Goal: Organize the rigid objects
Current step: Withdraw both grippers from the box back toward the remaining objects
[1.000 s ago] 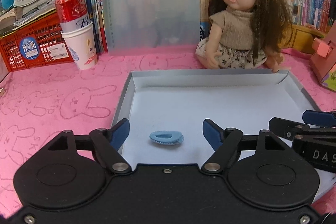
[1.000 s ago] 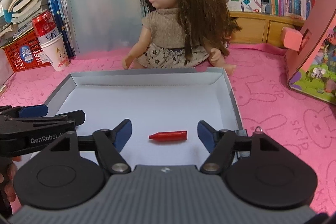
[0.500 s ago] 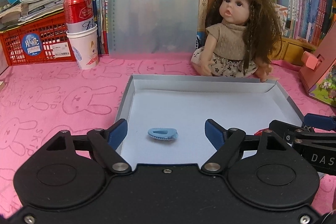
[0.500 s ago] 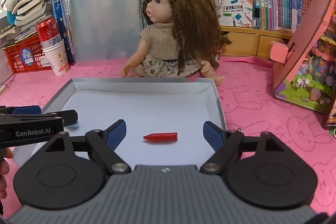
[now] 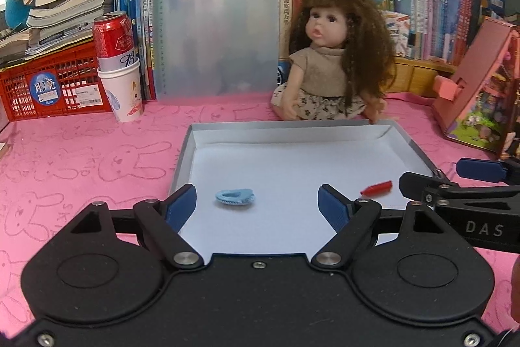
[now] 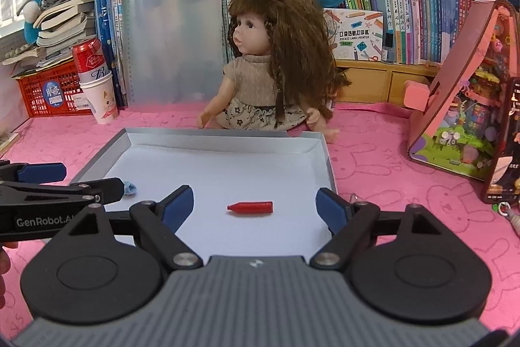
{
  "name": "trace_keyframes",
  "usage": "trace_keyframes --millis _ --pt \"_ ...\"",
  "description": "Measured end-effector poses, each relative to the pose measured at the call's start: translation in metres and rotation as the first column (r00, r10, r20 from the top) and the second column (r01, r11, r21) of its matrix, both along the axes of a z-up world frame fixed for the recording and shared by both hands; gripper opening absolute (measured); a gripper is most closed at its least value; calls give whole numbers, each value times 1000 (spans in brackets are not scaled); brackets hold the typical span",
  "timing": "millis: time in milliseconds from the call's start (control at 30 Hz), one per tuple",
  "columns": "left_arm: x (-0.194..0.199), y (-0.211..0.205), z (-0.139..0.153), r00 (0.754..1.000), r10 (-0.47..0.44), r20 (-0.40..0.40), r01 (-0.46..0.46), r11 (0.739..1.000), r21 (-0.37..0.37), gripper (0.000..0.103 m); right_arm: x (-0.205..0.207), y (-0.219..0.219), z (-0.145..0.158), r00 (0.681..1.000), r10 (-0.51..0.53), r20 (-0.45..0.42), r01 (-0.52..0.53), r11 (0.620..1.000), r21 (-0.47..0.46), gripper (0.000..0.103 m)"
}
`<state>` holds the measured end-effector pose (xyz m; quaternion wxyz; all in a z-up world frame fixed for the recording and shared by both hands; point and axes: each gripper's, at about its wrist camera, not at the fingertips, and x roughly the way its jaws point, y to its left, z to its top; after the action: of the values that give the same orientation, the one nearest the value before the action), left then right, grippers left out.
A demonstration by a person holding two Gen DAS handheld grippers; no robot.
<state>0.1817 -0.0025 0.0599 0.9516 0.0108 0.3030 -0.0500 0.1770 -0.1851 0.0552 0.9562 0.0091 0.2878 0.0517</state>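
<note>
A shallow grey tray (image 5: 185,158) with a white floor lies on the pink cloth; it also shows in the right wrist view (image 6: 330,161). A small light-blue ridged piece (image 5: 234,198) lies in it near the front left; in the right wrist view only its edge (image 6: 130,187) shows behind the left gripper. A red crayon-shaped piece (image 5: 377,188) (image 6: 250,207) lies near the front right. My left gripper (image 5: 256,207) is open and empty, above the blue piece's near side. My right gripper (image 6: 255,207) is open and empty, with the red piece between its fingers' line.
A doll (image 5: 328,67) sits right behind the tray. A paper cup with a red can (image 5: 118,70) stands back left beside a red crate (image 5: 42,86). A clear clipboard (image 5: 216,21) leans on books. A pink toy house (image 6: 468,106) stands to the right.
Both grippers have drawn back and risen, so the tray, the doll and the shelves look farther off. Both stay open. The blue and red pieces have not moved.
</note>
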Motion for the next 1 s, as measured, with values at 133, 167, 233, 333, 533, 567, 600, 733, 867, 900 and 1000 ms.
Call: trace_keyframes --millis 133,167,233,333,533,567,600,733,867,900,1000 --pt "-16 -2 3 999 -20 25 20 1000 8 82 -10 -2 0 1000 2 2 -2 1000 -17 90" --pt "-20 -2 4 999 -24 31 23 1000 8 82 -13 -3 -1 1000 0 7 0 1000 -24 90" --pt "-28 -2 5 999 -27 38 26 1000 5 83 -19 -6 -1 1000 -3 11 4 1000 -31 90" --pt "-38 -4 6 998 -31 48 31 999 -9 83 -28 -9 -1 1000 -5 17 5 1000 -26 90" --pt "-57 -10 6 996 -59 72 59 998 0 84 -44 -11 -3 999 -4 32 5 999 -42 91" --pt "-61 -11 6 995 -64 75 64 998 3 84 -47 -11 -3 999 -2 34 4 999 -45 91" --pt "-64 -12 5 995 -69 78 69 998 7 84 -50 -10 -3 999 -1 36 3 999 -47 91" --pt "-78 -14 3 993 -70 94 69 997 18 85 -59 -11 -4 999 0 43 2 999 -48 91" --pt "-89 -16 1 991 -83 103 81 996 24 85 -68 -11 -7 999 -2 47 4 999 -54 92" --pt "-92 -16 1 991 -87 104 85 996 26 85 -70 -10 -8 999 -1 46 4 998 -55 92" --pt "-98 -16 -1 990 -92 103 90 996 25 85 -77 -10 -11 999 -2 47 5 998 -57 92"
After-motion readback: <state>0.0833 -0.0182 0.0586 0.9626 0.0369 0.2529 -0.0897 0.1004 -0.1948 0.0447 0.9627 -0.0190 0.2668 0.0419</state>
